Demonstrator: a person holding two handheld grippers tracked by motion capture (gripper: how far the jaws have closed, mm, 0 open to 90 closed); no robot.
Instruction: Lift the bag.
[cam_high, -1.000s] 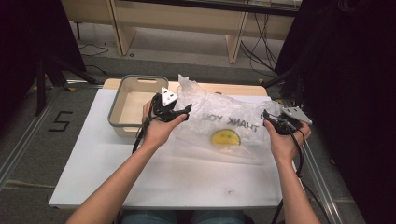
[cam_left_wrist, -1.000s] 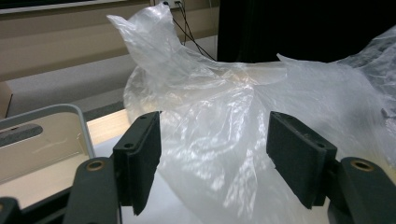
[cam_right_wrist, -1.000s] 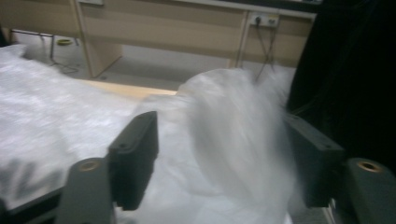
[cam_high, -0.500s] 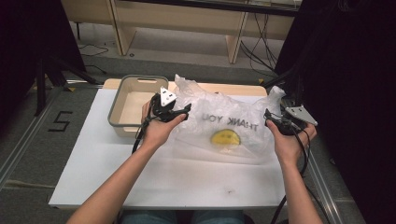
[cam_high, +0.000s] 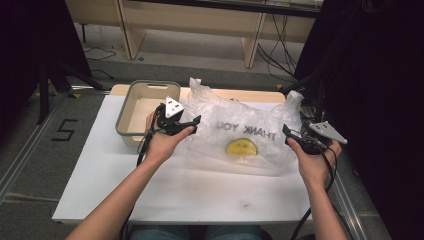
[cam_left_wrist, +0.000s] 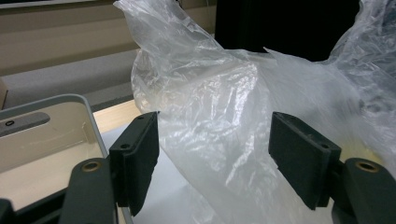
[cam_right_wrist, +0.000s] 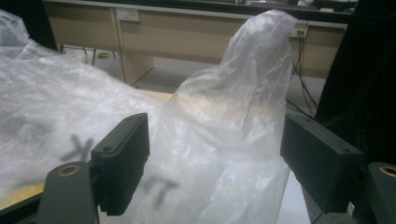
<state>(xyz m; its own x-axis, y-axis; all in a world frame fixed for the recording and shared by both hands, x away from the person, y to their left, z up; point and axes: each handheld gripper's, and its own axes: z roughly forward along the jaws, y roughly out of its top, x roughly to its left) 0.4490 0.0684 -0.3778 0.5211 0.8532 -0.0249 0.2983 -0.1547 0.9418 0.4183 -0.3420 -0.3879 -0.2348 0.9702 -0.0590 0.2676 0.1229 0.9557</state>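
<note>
a thin, crinkled, see-through plastic bag (cam_high: 240, 132) is seen spread over the middle and right of a white table (cam_high: 150, 195), its black "thank you" lettering and yellow smiley face read upside down from the high view. two twisted handles are raised from it, one at its left end just beside a bin (cam_high: 131, 107) and one at its right end. the left gripper (cam_high: 192, 122) is held at the bag's left edge, its two black, flat, rubbery pads (cam_left_wrist: 140, 154) kept apart with the filmy plastic bunched loosely between them in the left gripper view; no pad is pressed on it. the right gripper (cam_high: 286, 131) is held at the bag's right edge; its jaws have just been opening and are seen wide apart in the right gripper view, with the upright right handle standing between the pads (cam_right_wrist: 122, 158) and touched by neither. the bin, a rounded rectangular tub with a grey rim and pale beige inside, is set at the table's far left, beside the left hand (cam_high: 162, 142). a pale wooden board (cam_high: 250, 95) is glimpsed under the bag's far edge. cables are trailed from both grippers down past the forearms. beyond the table, a grey floor, light wooden furniture legs, loose black wires and dark drapes at both sides are seen; a "5" is marked on the floor at the left.
</note>
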